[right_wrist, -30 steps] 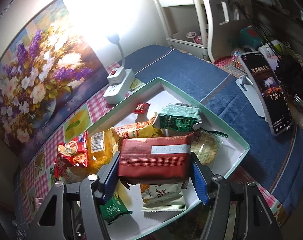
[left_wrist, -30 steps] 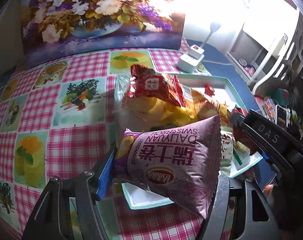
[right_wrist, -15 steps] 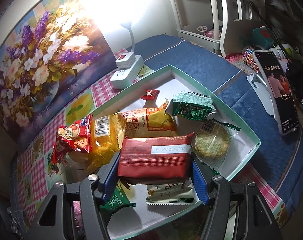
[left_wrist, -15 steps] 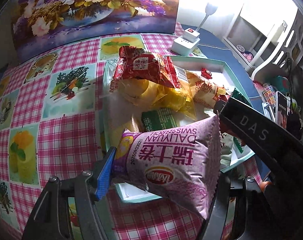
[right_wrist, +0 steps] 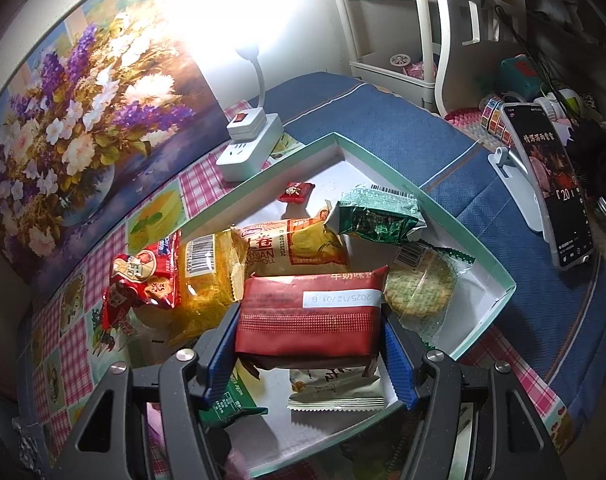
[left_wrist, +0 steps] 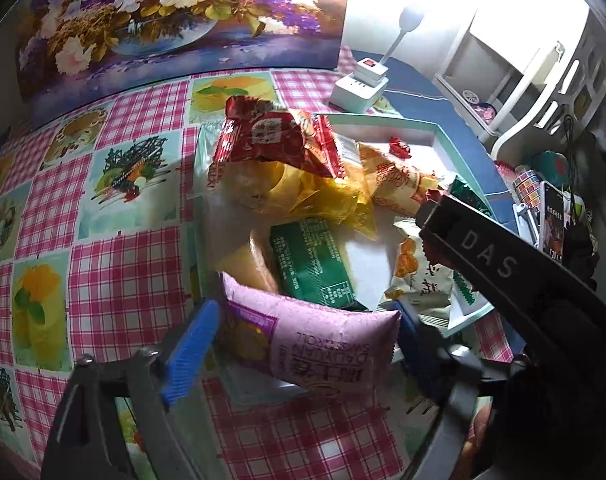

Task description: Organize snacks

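A shallow teal-rimmed white tray (left_wrist: 451,148) (right_wrist: 499,276) holds several snack packs. My left gripper (left_wrist: 303,344) is open; a pink Swiss-roll pack (left_wrist: 315,340) lies between its blue pads (left_wrist: 191,348), resting on the tray's near edge. My right gripper (right_wrist: 309,340) is shut on a red pack (right_wrist: 309,312) and holds it over the tray's near part. The right gripper's black body (left_wrist: 503,268) crosses the left wrist view. In the tray lie a green pack (left_wrist: 311,260), a yellow pack (right_wrist: 211,272), a red pack (left_wrist: 271,136) and a round cracker pack (right_wrist: 421,288).
The table has a pink checked cloth (left_wrist: 123,264) and a blue cloth (right_wrist: 383,116). A flower painting (right_wrist: 75,132) leans at the back. A white power strip with a lamp (right_wrist: 251,144) stands behind the tray. A phone on a stand (right_wrist: 551,184) is at the right.
The left gripper's jaws have opened and the pink pack has dropped lower onto the tray's near edge. The right gripper has come closer to the tray, still holding the red pack.
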The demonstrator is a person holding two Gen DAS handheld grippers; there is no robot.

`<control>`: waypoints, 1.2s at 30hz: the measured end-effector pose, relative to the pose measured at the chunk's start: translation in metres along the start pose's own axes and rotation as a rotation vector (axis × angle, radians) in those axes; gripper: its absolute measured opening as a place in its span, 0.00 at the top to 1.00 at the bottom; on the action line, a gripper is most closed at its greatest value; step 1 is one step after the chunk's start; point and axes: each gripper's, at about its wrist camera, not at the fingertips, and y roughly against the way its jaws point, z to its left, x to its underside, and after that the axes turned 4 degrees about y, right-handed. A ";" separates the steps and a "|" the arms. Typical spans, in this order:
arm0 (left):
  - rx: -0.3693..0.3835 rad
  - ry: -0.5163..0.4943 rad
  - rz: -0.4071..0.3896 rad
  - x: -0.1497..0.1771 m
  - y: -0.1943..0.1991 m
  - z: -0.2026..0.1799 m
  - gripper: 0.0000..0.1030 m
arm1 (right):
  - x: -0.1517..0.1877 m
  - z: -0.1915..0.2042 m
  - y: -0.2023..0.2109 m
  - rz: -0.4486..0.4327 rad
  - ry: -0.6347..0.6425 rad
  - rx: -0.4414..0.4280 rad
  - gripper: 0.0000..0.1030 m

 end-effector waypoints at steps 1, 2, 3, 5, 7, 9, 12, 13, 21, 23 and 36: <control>0.001 -0.001 -0.003 0.000 0.001 0.000 0.13 | 0.000 0.000 0.001 -0.004 -0.001 0.004 0.34; 0.004 0.001 -0.005 0.000 0.002 0.000 0.13 | 0.000 0.000 0.001 -0.006 -0.002 0.005 0.34; 0.006 0.007 -0.008 -0.001 0.002 0.001 0.13 | 0.000 0.000 0.002 -0.009 -0.003 0.002 0.34; 0.010 0.023 -0.017 -0.003 0.005 0.004 0.13 | -0.001 0.001 0.002 -0.011 0.002 0.002 0.34; 0.014 0.044 -0.027 -0.004 0.008 0.008 0.13 | 0.000 0.002 0.003 -0.012 0.008 0.003 0.34; 0.017 0.067 -0.035 -0.006 0.011 0.013 0.13 | 0.000 0.002 0.003 -0.012 0.009 0.002 0.34; 0.019 0.079 -0.040 -0.007 0.012 0.017 0.13 | -0.001 0.002 0.003 -0.017 0.006 0.002 0.34; 0.023 0.082 -0.039 -0.007 0.012 0.017 0.13 | -0.001 0.001 0.004 -0.020 0.004 0.004 0.34; 0.003 0.077 -0.069 -0.008 0.014 0.016 0.12 | -0.002 0.000 0.007 -0.035 -0.006 0.013 0.34; -0.001 0.078 -0.080 -0.010 0.016 0.016 0.12 | -0.002 -0.001 0.009 -0.043 -0.010 0.013 0.34; -0.035 0.174 -0.187 -0.019 0.035 0.035 0.11 | -0.007 -0.004 0.024 -0.104 -0.041 0.011 0.34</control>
